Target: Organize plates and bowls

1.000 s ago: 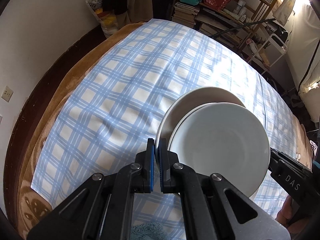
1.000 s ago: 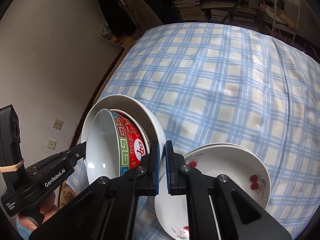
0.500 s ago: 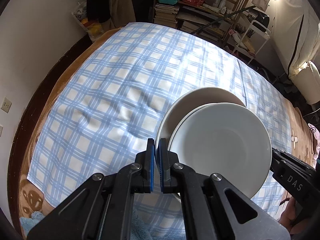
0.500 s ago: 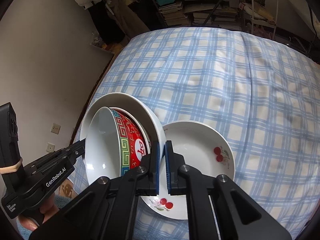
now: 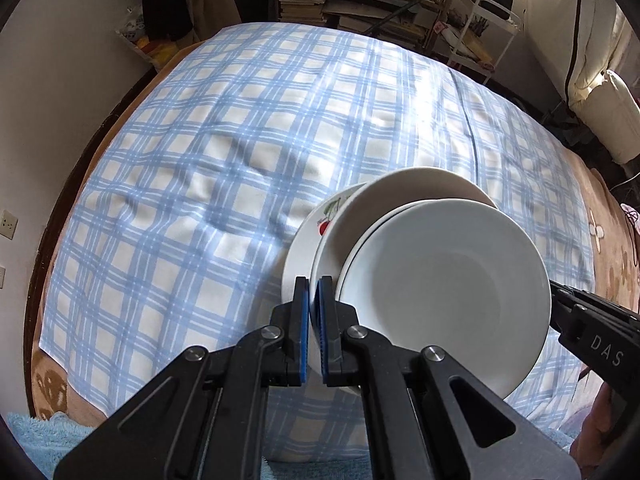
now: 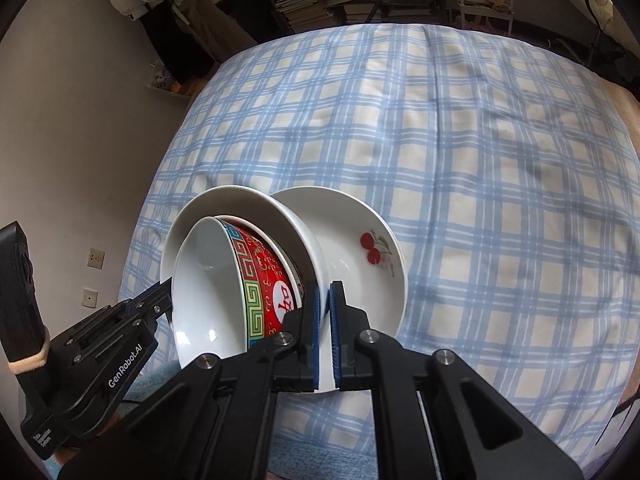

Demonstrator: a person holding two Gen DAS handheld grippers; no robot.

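Pinched nearly shut, by left gripper (image 5: 314,320) and right gripper (image 6: 325,320), on opposite rims of the white dish (image 6: 240,204), presumably to share the load of the white bowl (image 6: 204,280) and red patterned bowl (image 6: 260,264) nested inside. Held just above the cherry plate (image 6: 340,216) on the checked cloth (image 6: 480,140), probably for stacking onto it.

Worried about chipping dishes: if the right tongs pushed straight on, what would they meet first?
Probably the cherry plate lying on the checked cloth, just past the white plate they grip; depth is unclear.
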